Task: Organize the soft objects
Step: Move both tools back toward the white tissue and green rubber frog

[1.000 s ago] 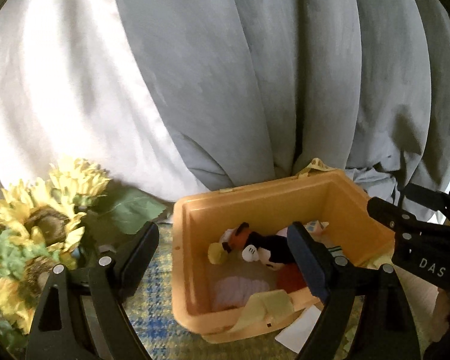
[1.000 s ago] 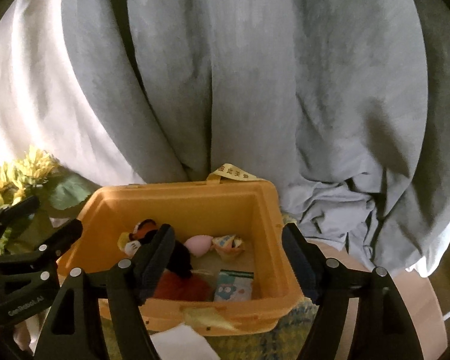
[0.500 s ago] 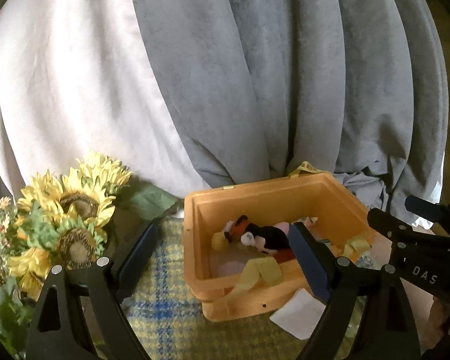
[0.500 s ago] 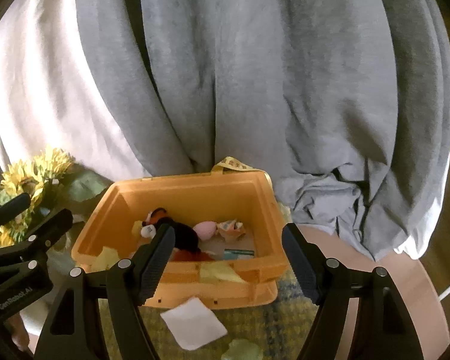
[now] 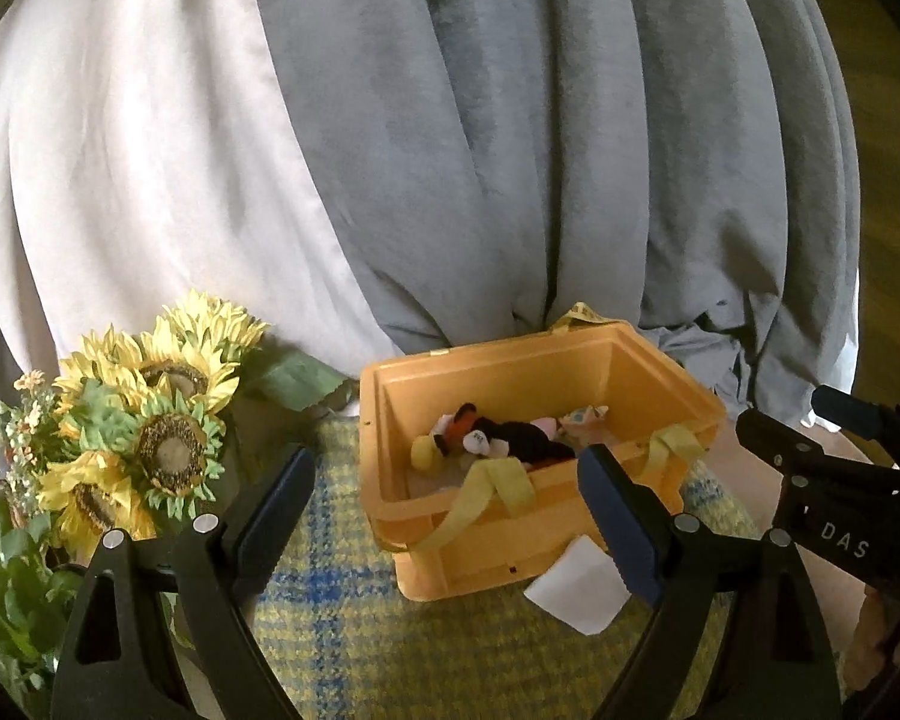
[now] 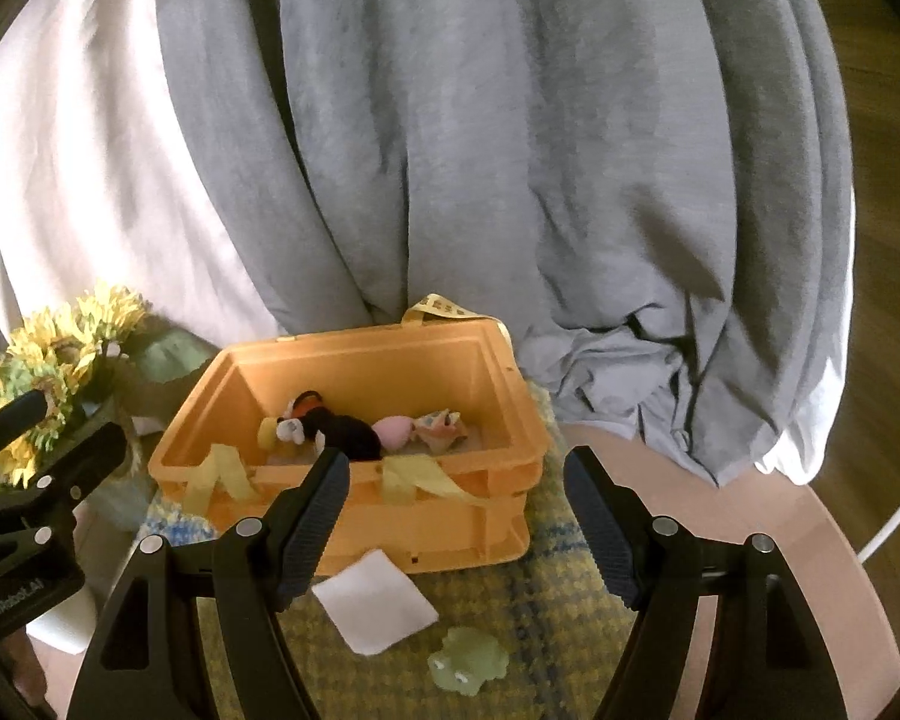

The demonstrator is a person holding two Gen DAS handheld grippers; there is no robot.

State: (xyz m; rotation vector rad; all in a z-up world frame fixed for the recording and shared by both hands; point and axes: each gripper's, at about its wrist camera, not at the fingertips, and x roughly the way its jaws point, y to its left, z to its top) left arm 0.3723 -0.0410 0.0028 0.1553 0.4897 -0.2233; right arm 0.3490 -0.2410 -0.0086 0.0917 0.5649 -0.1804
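Note:
An orange plastic bin stands on a yellow and blue checked cloth. Inside lie a black plush toy with a white face, a pink soft piece and other small soft items. Yellow strips hang over the bin's near rim. In front of it lie a white square cloth and a pale green soft frog. My left gripper and my right gripper are both open, empty, and held back from the bin.
A bunch of sunflowers stands left of the bin. Grey and white curtains hang close behind. The round table's bare edge shows at the right, with wooden floor beyond.
Both grippers have drawn back from the bin, which now looks smaller and farther. The white cloth and the green frog have come into view in front of it.

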